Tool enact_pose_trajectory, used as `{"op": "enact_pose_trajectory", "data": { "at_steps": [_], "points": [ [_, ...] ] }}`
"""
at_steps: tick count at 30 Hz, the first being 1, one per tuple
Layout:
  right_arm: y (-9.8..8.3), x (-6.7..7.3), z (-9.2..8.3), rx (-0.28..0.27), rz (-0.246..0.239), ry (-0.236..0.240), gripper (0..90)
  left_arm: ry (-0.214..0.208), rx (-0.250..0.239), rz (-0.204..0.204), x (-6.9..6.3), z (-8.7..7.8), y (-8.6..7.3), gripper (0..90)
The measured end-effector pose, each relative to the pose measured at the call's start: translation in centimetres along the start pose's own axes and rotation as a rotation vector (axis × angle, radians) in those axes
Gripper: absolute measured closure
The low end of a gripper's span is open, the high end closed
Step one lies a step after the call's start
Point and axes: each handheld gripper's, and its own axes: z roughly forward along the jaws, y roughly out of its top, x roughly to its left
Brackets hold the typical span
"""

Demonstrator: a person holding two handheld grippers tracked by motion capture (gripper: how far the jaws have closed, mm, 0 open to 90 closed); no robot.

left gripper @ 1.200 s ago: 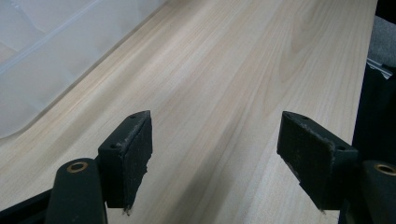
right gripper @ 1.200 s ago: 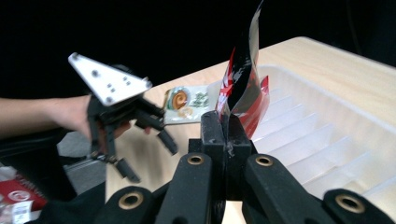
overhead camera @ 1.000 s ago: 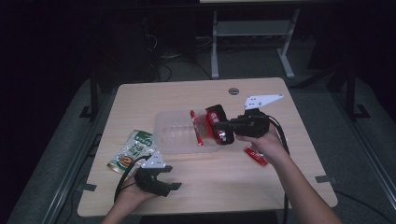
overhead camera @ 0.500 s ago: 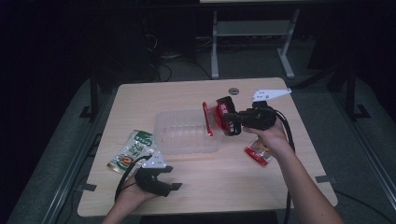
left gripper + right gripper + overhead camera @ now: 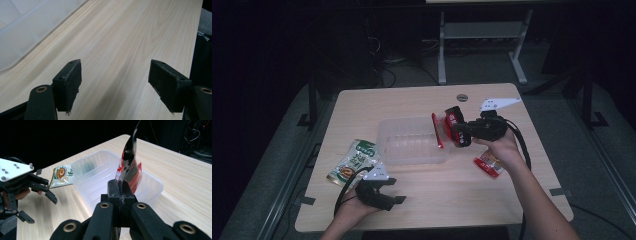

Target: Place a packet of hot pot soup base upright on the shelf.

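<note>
- Our right gripper (image 5: 446, 131), jaws clenched on a red snack packet (image 5: 128, 167), holds it above the clear plastic tray (image 5: 412, 150)
- Our left gripper (image 5: 115, 82) rests, jaws released and empty
- Next, we judge: lower, then let go

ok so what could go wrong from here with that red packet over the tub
The right hand-held gripper pinches only one edge of the glossy red snack packet, which bends above it, so it could slip or swing and land outside the clear plastic tub. The tub is light and unheld; the left hand-held gripper rests open on the table, so a nudge might shift it.
</note>
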Motion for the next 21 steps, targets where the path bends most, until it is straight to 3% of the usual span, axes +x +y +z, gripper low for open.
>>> {"op": "enact_pose_trajectory", "data": {
  "at_steps": [21],
  "points": [
    [-1.1, 0.0, 2.4, 0.062, 0.013, -0.022, 89.5, -0.005, 0.012, 0.006, 0.0, 0.2, 0.0, 26.4]
  ]
}}
